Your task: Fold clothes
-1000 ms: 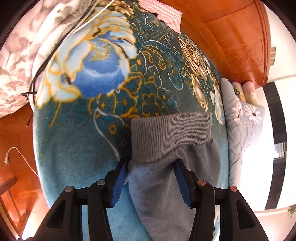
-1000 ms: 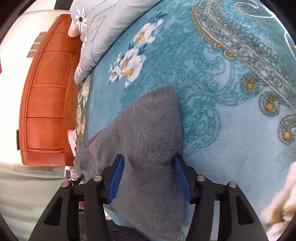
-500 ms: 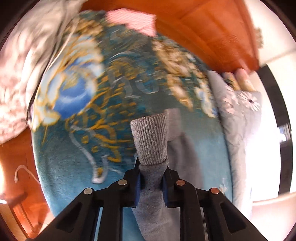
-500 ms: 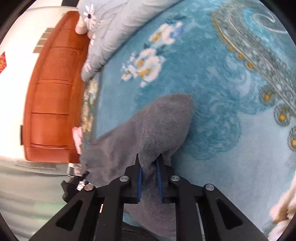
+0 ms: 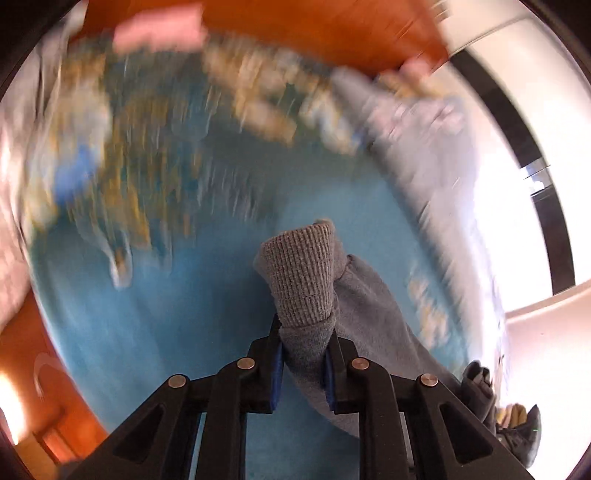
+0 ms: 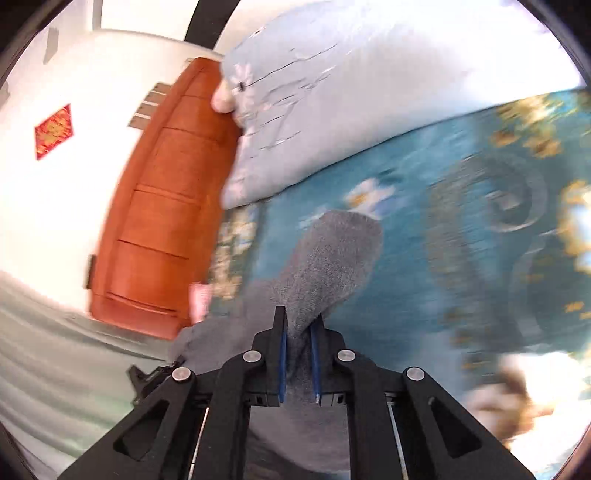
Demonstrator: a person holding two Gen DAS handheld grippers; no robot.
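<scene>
Left gripper [image 5: 303, 363] clenched on the grey garment [image 5: 365, 314], blue pads pinching the fabric just below its ribbed cuff [image 5: 301, 277]; the cuff stands up past the fingertips at 12 o'clock, the rest of the cloth trails off toward 4 o'clock over the teal floral blanket [image 5: 155, 314]. Right gripper [image 6: 298, 363] also clenched on the grey garment [image 6: 332, 258], fabric bunched between the pads, a rounded fold rising at 12–1 o'clock, more cloth sagging toward 8 o'clock. Garment sits lifted off the blanket [image 6: 461, 258] at both grip points. Farther out in the right view: a pale blue pillow [image 6: 332, 92] at 12 o'clock lying on the blanket, an orange wooden headboard [image 6: 159, 221] at 9–10 o'clock, and a red square decoration [image 6: 53, 131] on the white wall. Left view background heavily motion-blurred; only the headboard [image 5: 332, 29] at 12 o'clock is readable.
</scene>
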